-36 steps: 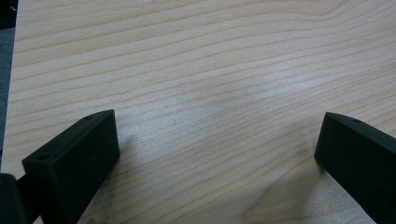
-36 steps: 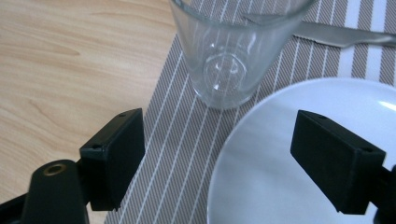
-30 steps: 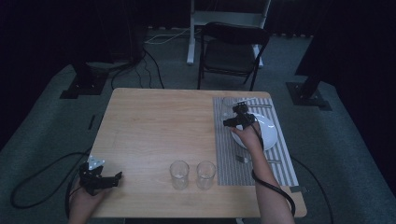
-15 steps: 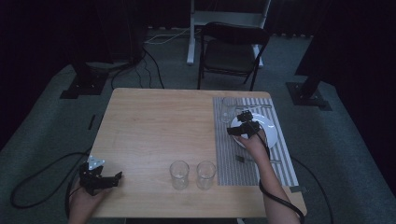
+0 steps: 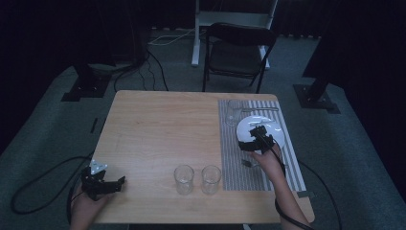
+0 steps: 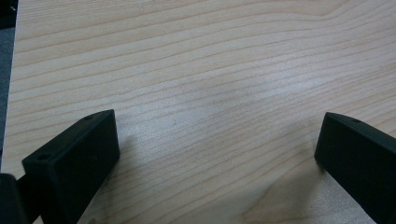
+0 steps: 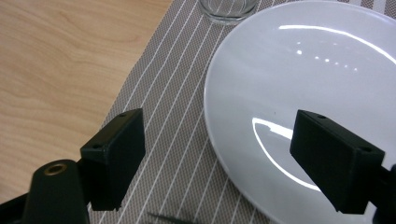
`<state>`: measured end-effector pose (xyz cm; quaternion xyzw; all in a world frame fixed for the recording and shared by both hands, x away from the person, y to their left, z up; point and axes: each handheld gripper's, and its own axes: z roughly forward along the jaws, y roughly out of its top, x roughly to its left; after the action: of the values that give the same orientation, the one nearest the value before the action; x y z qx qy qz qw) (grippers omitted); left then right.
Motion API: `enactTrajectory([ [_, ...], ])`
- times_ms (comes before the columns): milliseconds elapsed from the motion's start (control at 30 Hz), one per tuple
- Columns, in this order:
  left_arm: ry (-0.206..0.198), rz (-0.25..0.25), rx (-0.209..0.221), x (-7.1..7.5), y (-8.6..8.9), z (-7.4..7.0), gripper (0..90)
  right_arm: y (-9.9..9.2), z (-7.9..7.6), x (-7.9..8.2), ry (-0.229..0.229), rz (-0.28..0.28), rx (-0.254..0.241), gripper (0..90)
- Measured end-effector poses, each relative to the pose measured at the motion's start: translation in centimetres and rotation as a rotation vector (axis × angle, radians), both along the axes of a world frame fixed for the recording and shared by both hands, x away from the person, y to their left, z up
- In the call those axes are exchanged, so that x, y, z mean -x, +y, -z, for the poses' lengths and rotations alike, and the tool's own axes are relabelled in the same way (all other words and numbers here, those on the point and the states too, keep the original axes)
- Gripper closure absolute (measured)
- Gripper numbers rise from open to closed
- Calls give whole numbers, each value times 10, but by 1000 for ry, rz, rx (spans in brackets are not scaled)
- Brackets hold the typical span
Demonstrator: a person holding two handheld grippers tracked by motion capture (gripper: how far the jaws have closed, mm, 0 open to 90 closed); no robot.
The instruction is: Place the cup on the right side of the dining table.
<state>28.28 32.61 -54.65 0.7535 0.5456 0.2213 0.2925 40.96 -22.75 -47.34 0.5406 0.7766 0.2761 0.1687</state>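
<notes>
Left gripper: my left gripper (image 5: 103,181) sits at the near left corner of the wooden table (image 5: 158,129), jaws spread wide with bare wood grain between them; its own view (image 6: 217,158) shows nothing held.
Right gripper: my right gripper (image 5: 256,139) hangs over the near left rim of the white plate (image 5: 275,129), jaws spread apart and empty. In the right gripper view (image 7: 217,154) one jaw stands over the striped mat (image 7: 173,135), the other over the plate (image 7: 303,84).
Plate: it lies on the grey striped placemat (image 5: 234,158) on the right side of the table, towards the far end.
Around the plate: a clear glass (image 5: 233,111) stands on the mat just beyond the plate's far left edge; its base (image 7: 227,9) shows at the top of the right gripper view. A small dark utensil (image 5: 248,163) lies on the mat near my right hand (image 5: 265,160); I cannot tell what kind.
Near edge: two empty glasses (image 5: 184,179) (image 5: 210,178) stand side by side on the bare wood, just left of the mat, between my two hands and well apart from both grippers.
In the way: nothing lies between the right jaws and the plate rim.
Beyond the table: a dark folding chair (image 5: 239,55) and a trailing cable (image 5: 38,187) on the floor.
Writing: I can read no label or brand.
Since a second ago: my right gripper has drawn back towards me and to the left across the plate; the left gripper and the glasses have stayed put.
</notes>
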Motion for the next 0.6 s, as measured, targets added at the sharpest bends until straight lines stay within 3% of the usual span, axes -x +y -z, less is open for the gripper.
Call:
enactTrajectory([
  [167,0,0,0,0,0,0,2,-5,-1,12,-17,-6,-13,177],
  [300,0,0,0,0,0,0,2,-10,-2,26,-58,7,-25,177],
  [600,0,0,0,0,0,0,2,-22,3,56,-85,23,-64,157],
])
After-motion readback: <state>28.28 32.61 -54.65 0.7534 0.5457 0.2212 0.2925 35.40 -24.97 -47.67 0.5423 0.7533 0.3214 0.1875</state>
